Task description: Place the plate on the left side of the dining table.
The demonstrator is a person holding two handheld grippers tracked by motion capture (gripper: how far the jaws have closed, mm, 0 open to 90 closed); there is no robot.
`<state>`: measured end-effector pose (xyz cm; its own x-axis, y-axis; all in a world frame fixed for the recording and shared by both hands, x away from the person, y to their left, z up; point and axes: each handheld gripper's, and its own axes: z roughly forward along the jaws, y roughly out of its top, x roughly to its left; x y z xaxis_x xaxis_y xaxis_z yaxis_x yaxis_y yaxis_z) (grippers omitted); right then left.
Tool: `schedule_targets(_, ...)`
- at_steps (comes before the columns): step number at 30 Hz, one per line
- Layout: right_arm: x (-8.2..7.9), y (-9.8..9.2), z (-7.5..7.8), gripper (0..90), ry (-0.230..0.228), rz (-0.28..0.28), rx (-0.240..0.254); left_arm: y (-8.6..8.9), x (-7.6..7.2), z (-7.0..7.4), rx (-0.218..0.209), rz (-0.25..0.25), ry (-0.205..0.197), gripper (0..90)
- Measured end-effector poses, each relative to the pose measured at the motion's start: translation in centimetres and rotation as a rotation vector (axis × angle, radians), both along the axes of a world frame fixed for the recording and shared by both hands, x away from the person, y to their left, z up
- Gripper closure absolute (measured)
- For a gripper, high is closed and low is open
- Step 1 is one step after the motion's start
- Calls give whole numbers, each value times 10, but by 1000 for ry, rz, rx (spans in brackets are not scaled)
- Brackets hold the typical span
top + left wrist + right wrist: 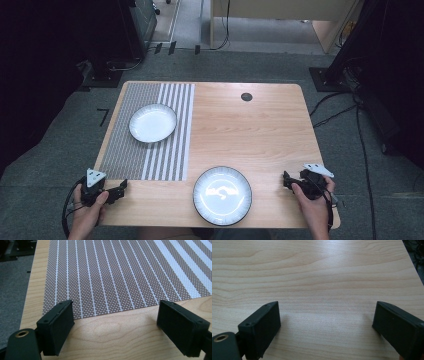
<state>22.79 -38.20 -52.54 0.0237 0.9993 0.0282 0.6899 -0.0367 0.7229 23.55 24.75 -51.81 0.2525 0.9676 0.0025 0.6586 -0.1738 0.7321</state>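
Down at the near edge of the wooden surface (240,130), a person's two hands each hold a gripper. The left gripper (120,189) sits at the near left corner, just off the near edge of the striped placemat (150,145); the right gripper (286,181) sits at the near right, pointing left toward the black-rimmed plate (222,195).

In the left gripper view the fingers (58,326) stand released, wide apart, with bare wood and the placemat's near edge between them and nothing grasped. In the right gripper view the fingers (262,327) are likewise released and wide apart, with nothing but wood grain between them.

The black-rimmed plate lies at the near middle of the surface, near the right gripper but apart from it. Its white centre carries a bright glare patch, so whether anything lies on it is hard to make out. A white plate (153,123) rests on the far part of the placemat, well apart from both grippers. A small dark round fitting (246,97) sits in the surface at its far side.

The person's forearms are cut off by the bottom of the high view, and the room's left and right sides are too dark to read. Cables (360,145) trail over the floor at the right.
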Motion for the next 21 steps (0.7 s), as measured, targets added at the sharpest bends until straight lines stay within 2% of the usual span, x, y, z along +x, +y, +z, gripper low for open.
schedule_targets(8,-1,2,0,70,0,-31,1,0,1,0,1,-19,1,133)
schedule_targets(10,-1,3,0,70,0,-37,2,2,1,0,-3,-39,0,135)
schedule_targets(13,-2,3,0,71,-2,-44,3,0,1,0,0,-20,0,134)
schedule_targets(17,-3,0,0,71,-14,-46,37,-1,0,0,1,-15,0,134)
schedule_targets(18,-4,-2,1,71,-21,-46,62,-1,0,0,1,-15,1,134)
schedule_targets(21,-4,-2,1,71,-20,-47,63,-1,0,0,1,-15,1,133)
